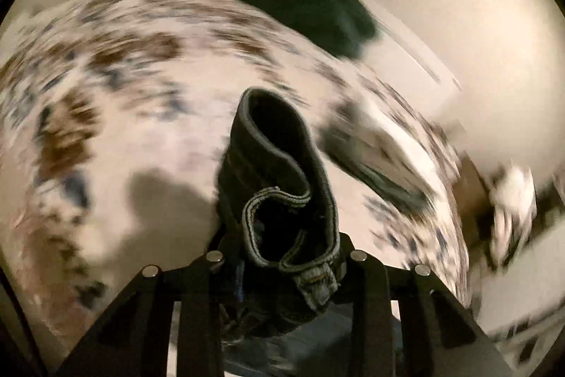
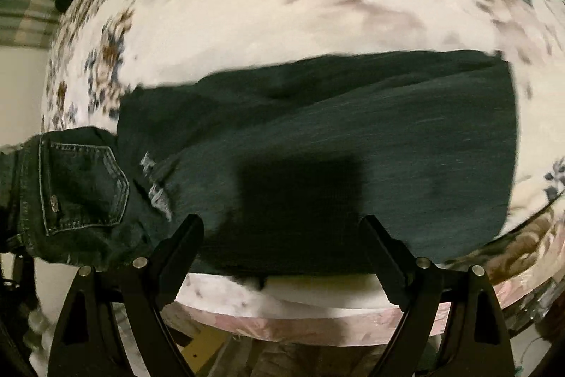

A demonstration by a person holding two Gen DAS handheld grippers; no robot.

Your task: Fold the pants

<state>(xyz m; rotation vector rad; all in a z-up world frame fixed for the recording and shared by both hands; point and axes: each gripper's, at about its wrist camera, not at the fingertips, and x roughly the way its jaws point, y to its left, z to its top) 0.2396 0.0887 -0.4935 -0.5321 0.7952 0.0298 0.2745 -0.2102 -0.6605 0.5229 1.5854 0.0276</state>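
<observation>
Jeans (image 2: 317, 158) lie flat, legs together, across the flowered bedspread (image 2: 282, 6). Left gripper (image 1: 282, 257) pinches the waistband (image 1: 282, 200) and has it raised; right gripper (image 2: 282, 235) hangs spread over the legs, empty. Lengthwise fold looks done, crosswise folds left.

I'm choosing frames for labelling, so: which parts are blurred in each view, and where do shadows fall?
Left wrist view: the floral bedspread is streaked by motion blur, while the jeans pinched in the left gripper stay sharp; a soft shadow lies on the cover beside them. Right wrist view: mildly blurred; a dark blocky shadow sits on the jeans above the open right gripper.
</observation>
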